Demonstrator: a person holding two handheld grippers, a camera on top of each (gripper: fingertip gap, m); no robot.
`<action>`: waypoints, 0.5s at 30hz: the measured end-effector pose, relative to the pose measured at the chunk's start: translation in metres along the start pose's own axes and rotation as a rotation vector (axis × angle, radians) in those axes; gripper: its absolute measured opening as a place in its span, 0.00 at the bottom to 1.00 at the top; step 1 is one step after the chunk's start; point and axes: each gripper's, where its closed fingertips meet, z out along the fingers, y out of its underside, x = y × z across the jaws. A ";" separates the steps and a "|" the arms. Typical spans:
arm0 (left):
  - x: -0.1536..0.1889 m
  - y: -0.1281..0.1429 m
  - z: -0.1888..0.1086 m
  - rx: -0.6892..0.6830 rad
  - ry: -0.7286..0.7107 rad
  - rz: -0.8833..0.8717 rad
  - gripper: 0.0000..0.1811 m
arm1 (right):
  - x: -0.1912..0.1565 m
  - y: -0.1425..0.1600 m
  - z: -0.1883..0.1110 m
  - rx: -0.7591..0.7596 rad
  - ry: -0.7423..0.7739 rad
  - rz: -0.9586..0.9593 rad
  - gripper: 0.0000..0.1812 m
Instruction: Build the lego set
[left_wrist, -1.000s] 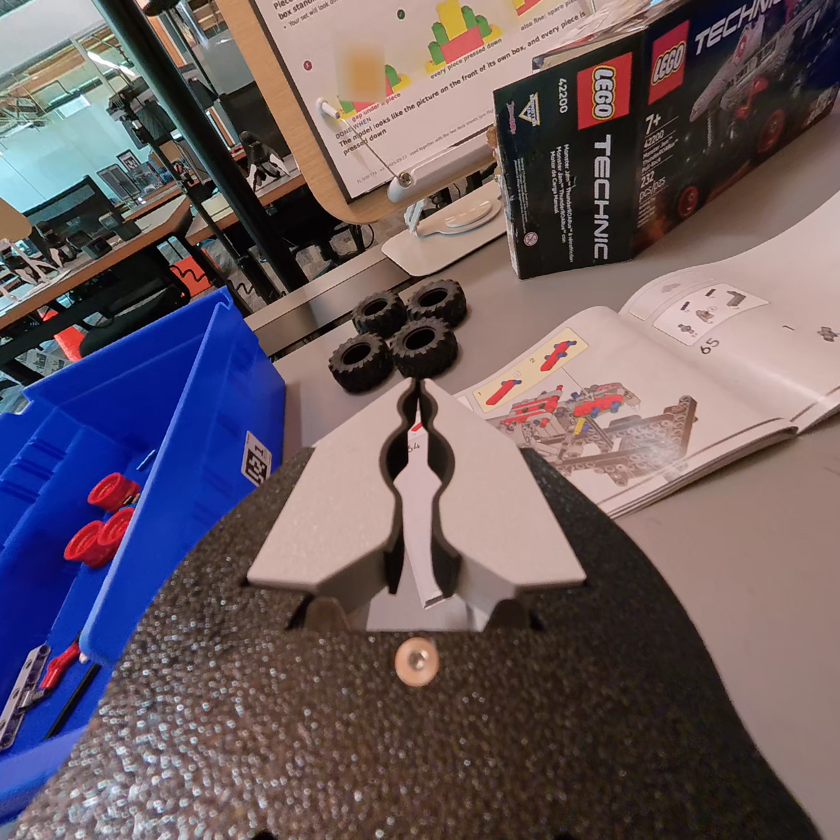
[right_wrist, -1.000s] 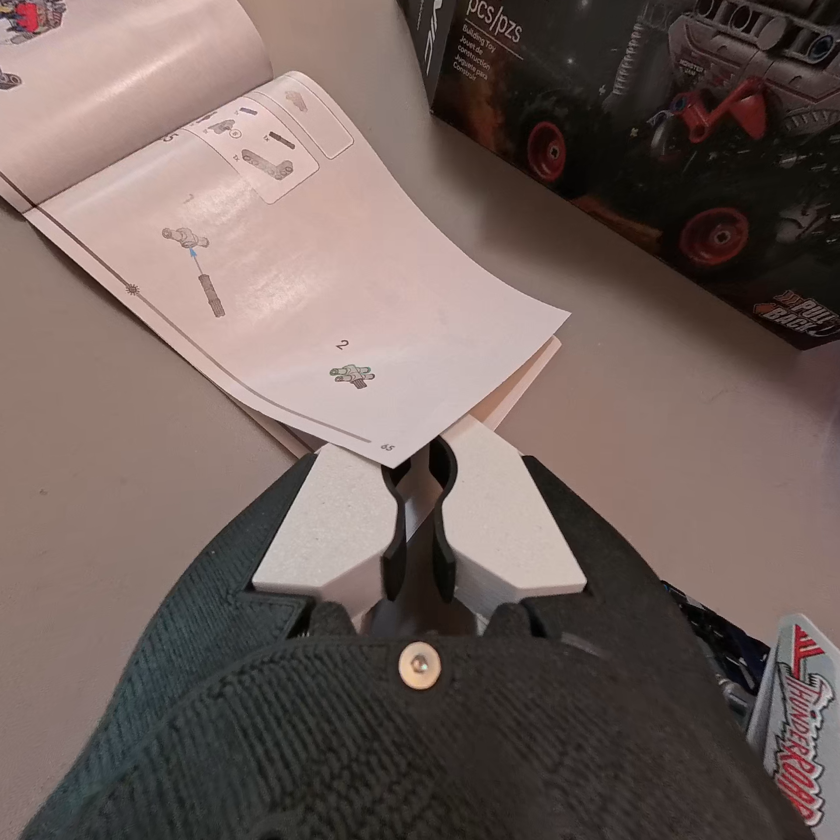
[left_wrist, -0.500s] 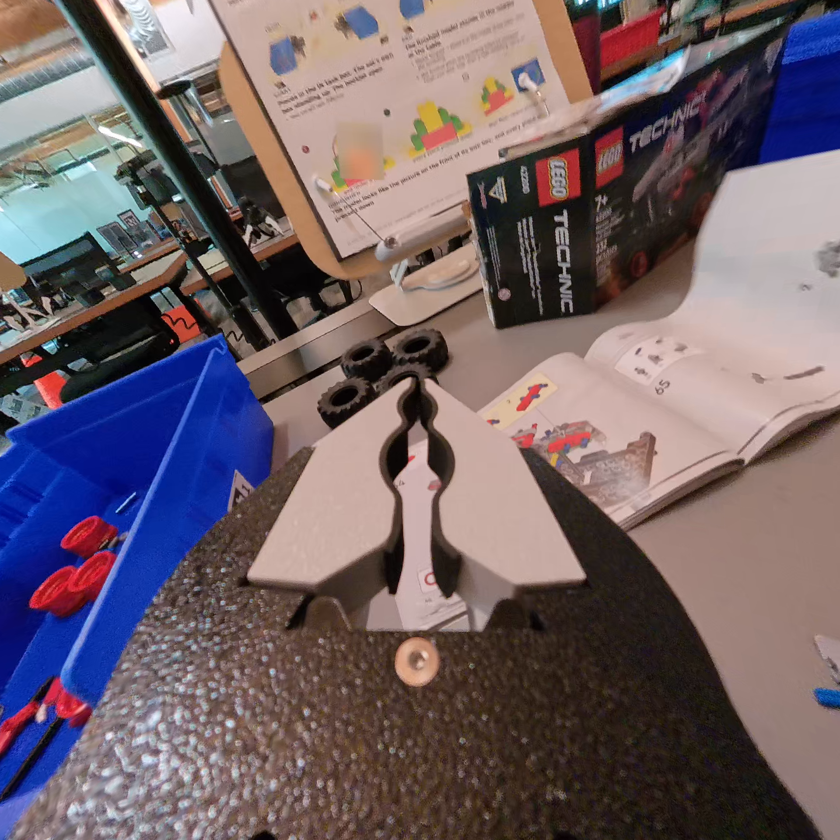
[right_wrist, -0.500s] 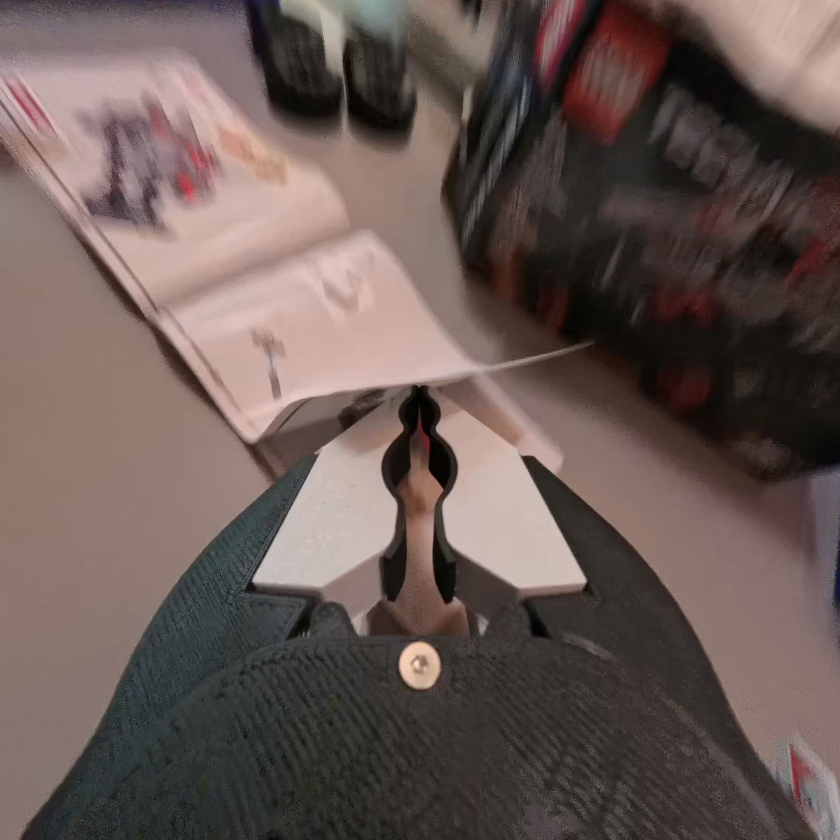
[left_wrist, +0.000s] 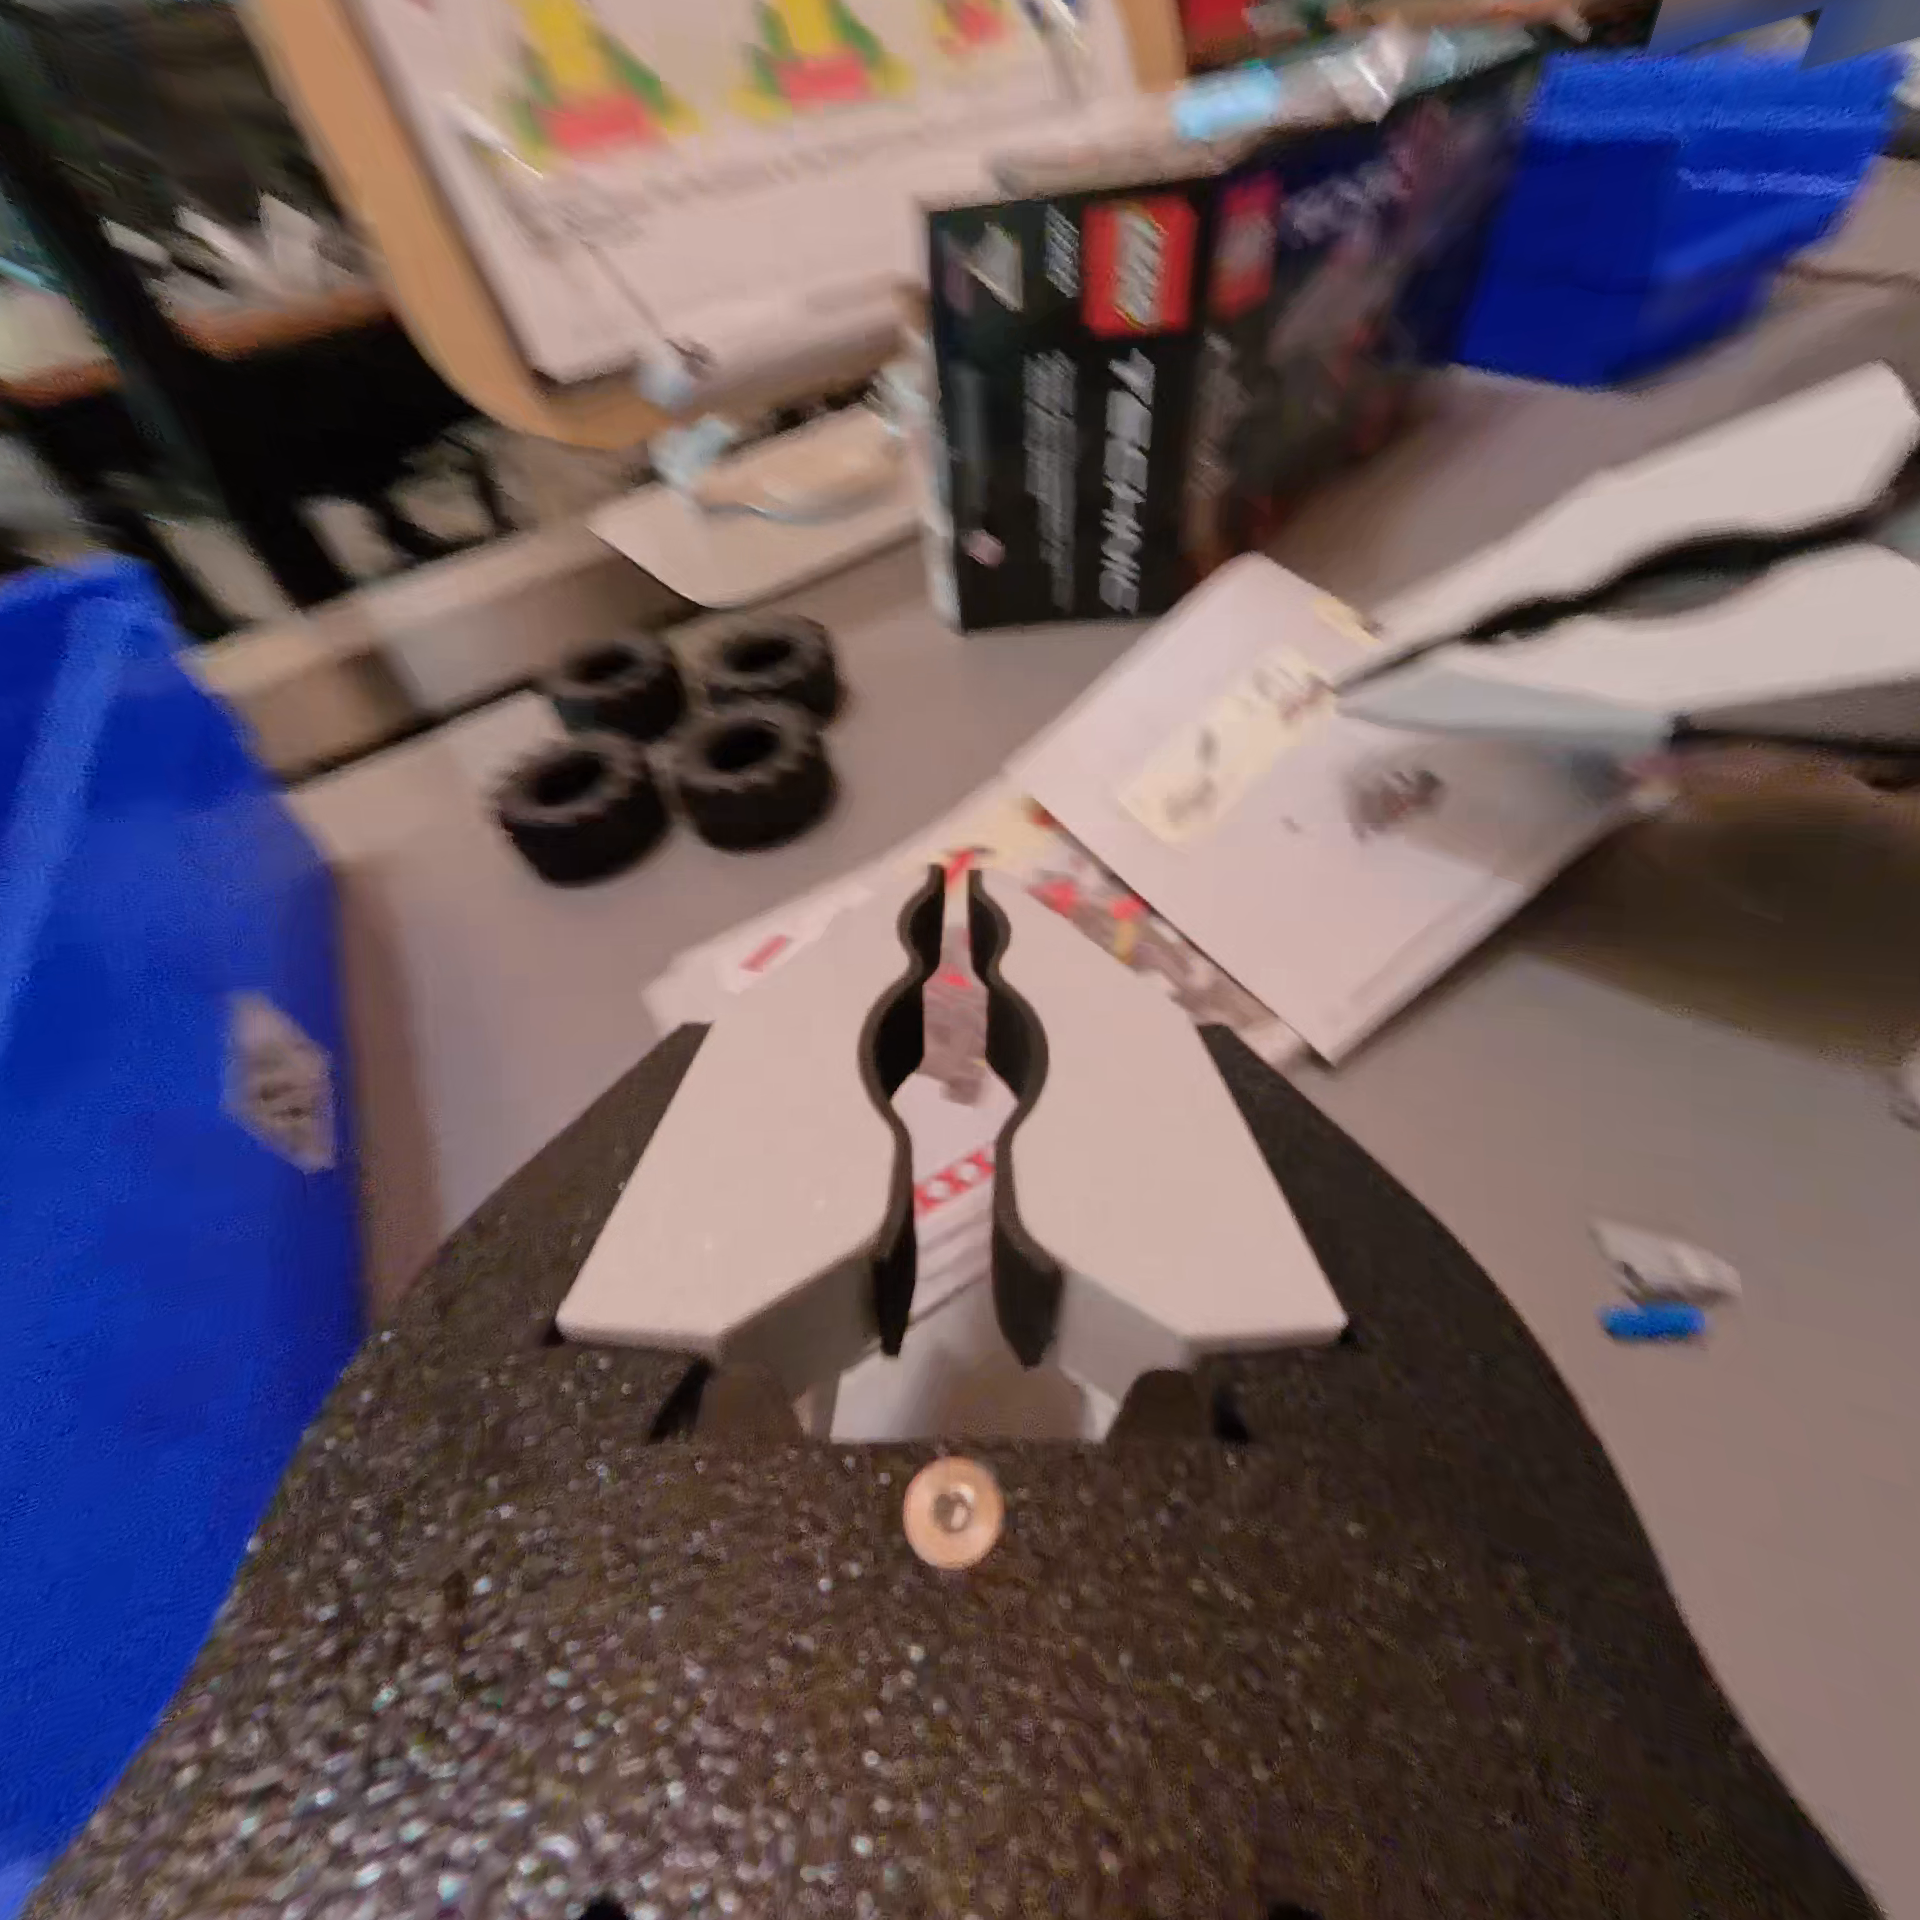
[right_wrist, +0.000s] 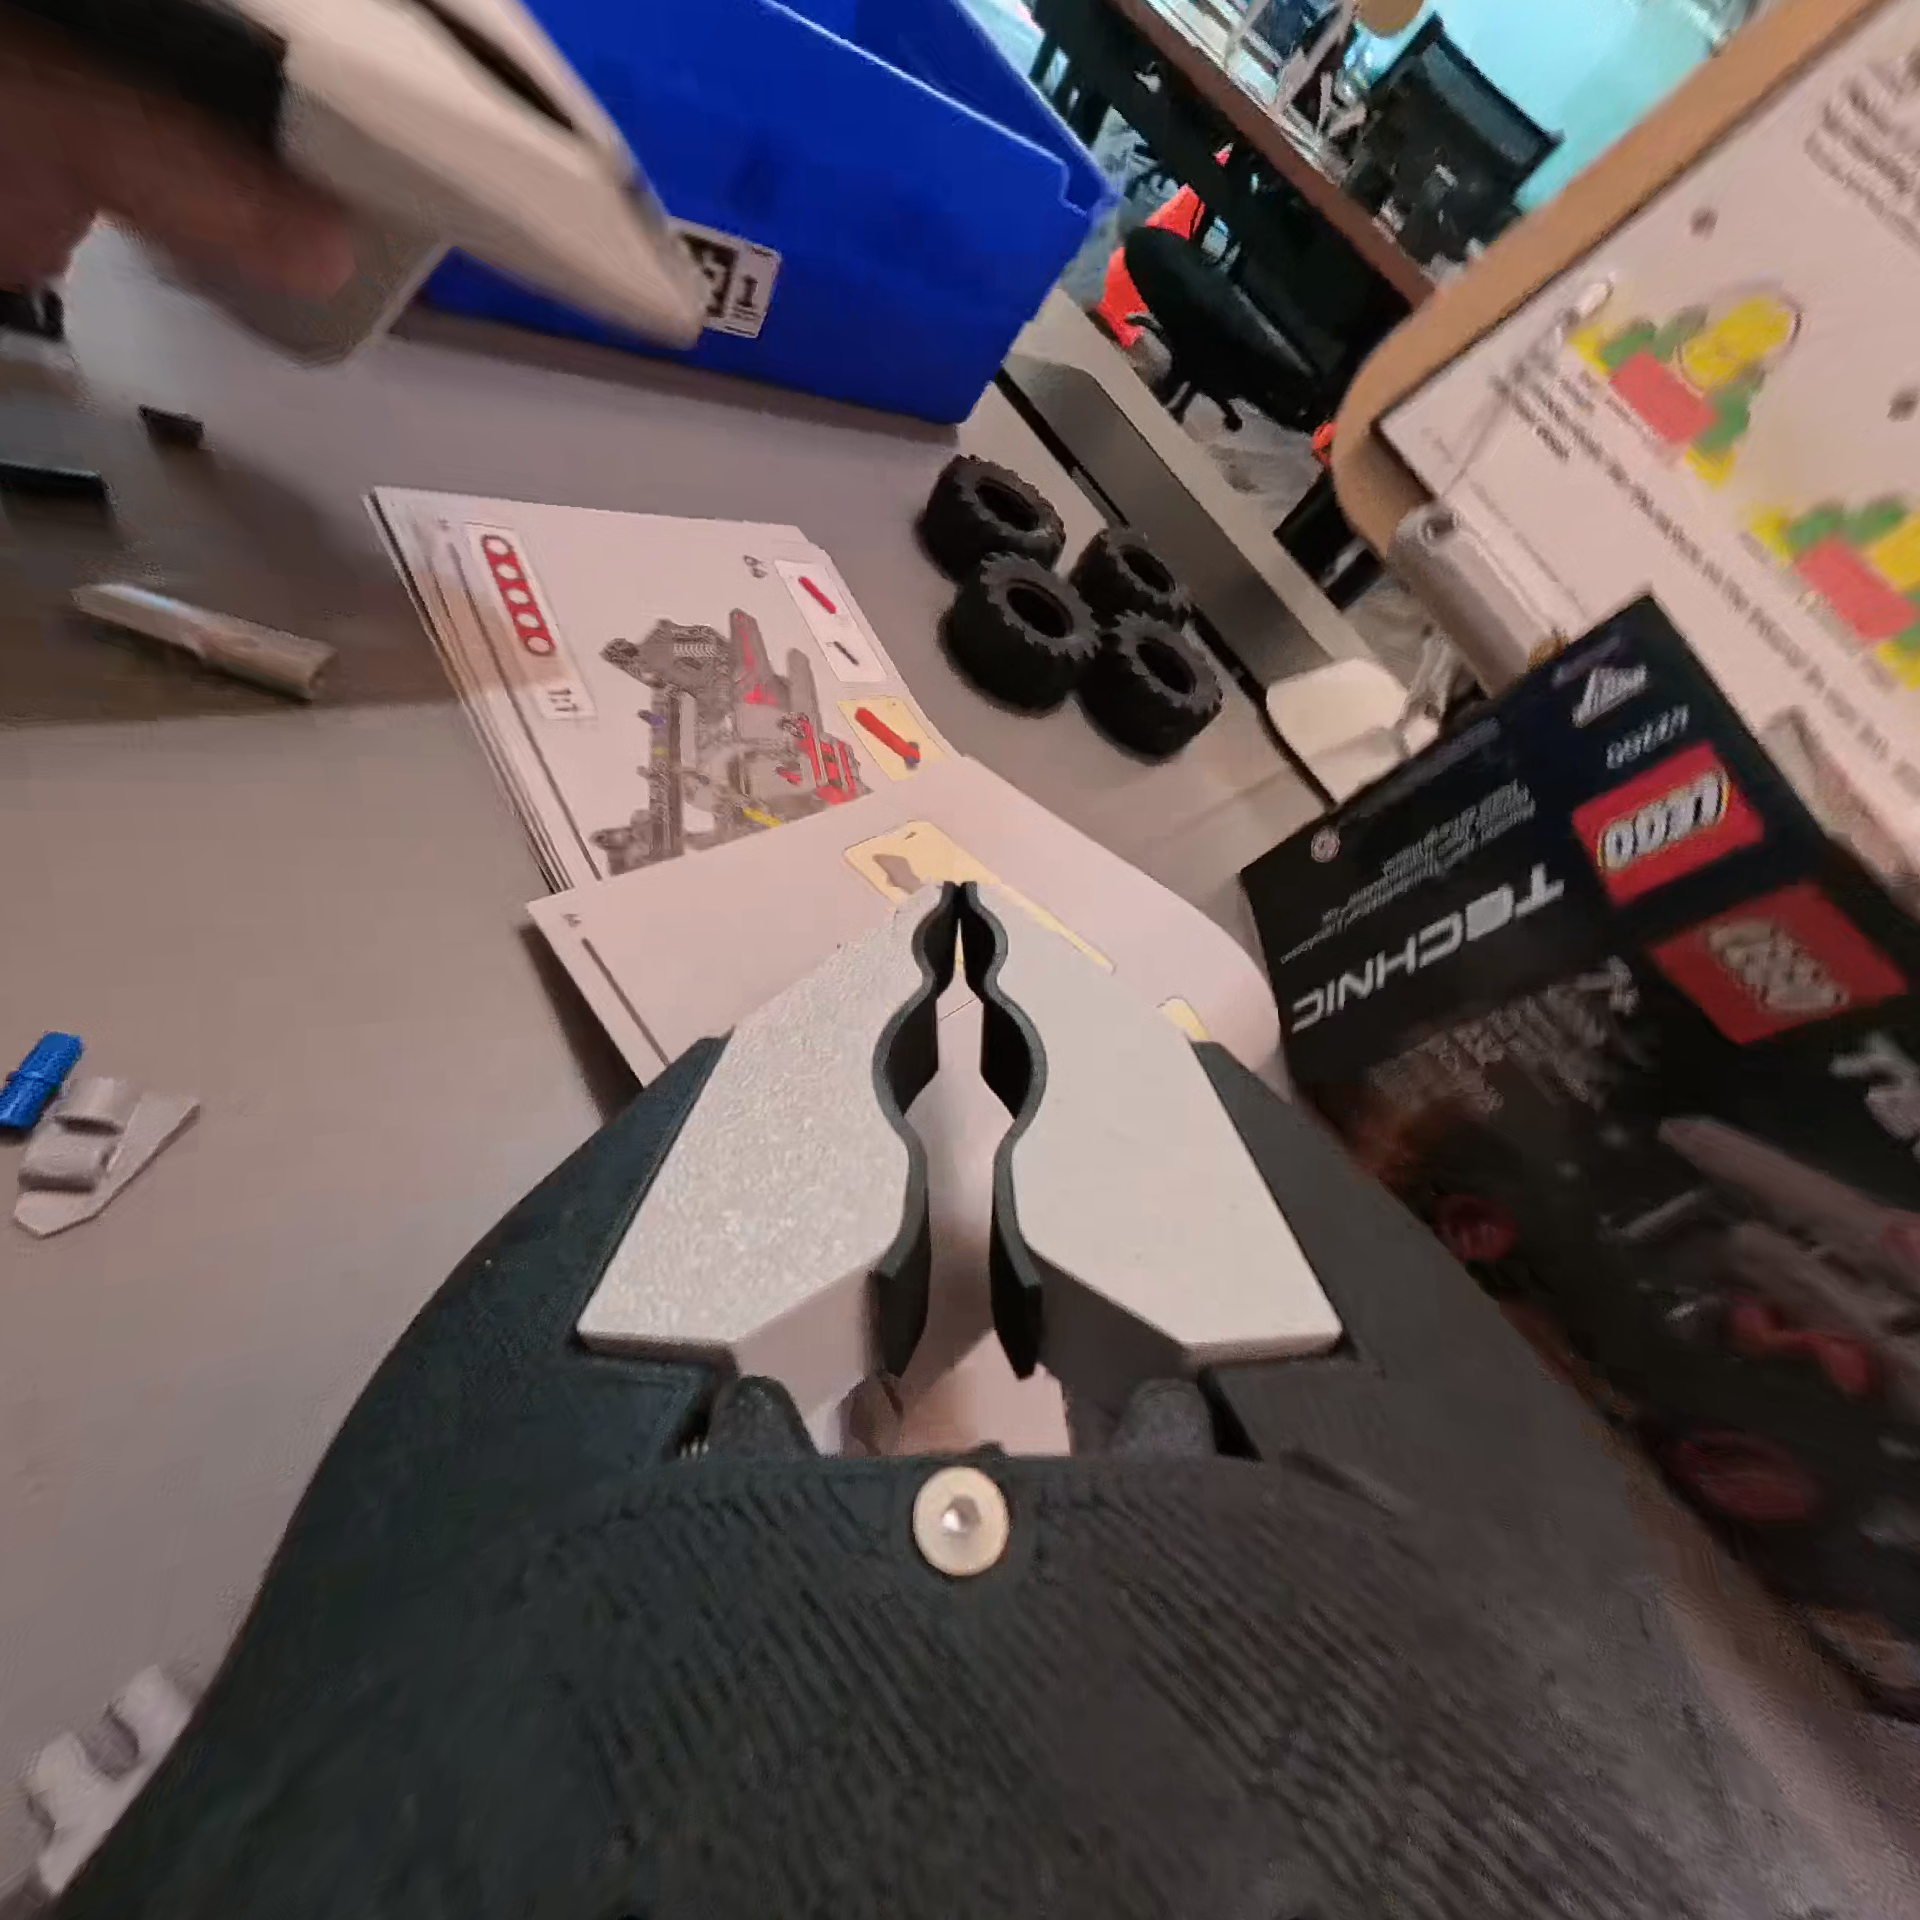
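The instruction booklet (left_wrist: 1299, 914) lies open on the grey table and also shows in the right wrist view (right_wrist: 644, 665). My right gripper (right_wrist: 956, 896) is shut on the edge of one booklet page (right_wrist: 748, 935), which curves up and over. That gripper also shows far right in the left wrist view (left_wrist: 1340, 681), with its tips at the page. My left gripper (left_wrist: 956, 883) is shut with nothing in it, low over the booklet's left page. It shows blurred at the top left of the right wrist view (right_wrist: 468, 177).
Several black tyres (left_wrist: 665, 748) (right_wrist: 1070, 623) sit behind the booklet. The set's black box (left_wrist: 1143, 416) (right_wrist: 1558, 935) stands to the right. A blue bin (left_wrist: 135, 1039) (right_wrist: 831, 208) stands on the left. A small blue pin (right_wrist: 42, 1075) and a grey piece (right_wrist: 94, 1153) lie loose. Spacing between my two grippers at the tips: around 11 centimeters. My right gripper's tips are some 12 centimeters from the grey piece (right_wrist: 94, 1153). Seen from the left wrist view (left_wrist: 1687, 1255) as well.
My right gripper closed on the right-hand page, lifted it and swung it over towards the left. My left gripper drew back and sits lower over the left page.
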 end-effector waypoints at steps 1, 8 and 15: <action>0.015 0.007 0.006 -0.048 0.084 0.010 0.04 | 0.004 0.006 -0.002 -0.003 -0.002 0.036 0.00; 0.098 0.042 0.027 -0.242 0.316 0.386 0.13 | 0.003 0.024 -0.001 -0.037 -0.052 0.092 0.00; 0.094 0.055 0.030 -0.331 0.278 0.385 0.00 | 0.007 0.017 -0.005 -0.001 -0.043 0.074 0.00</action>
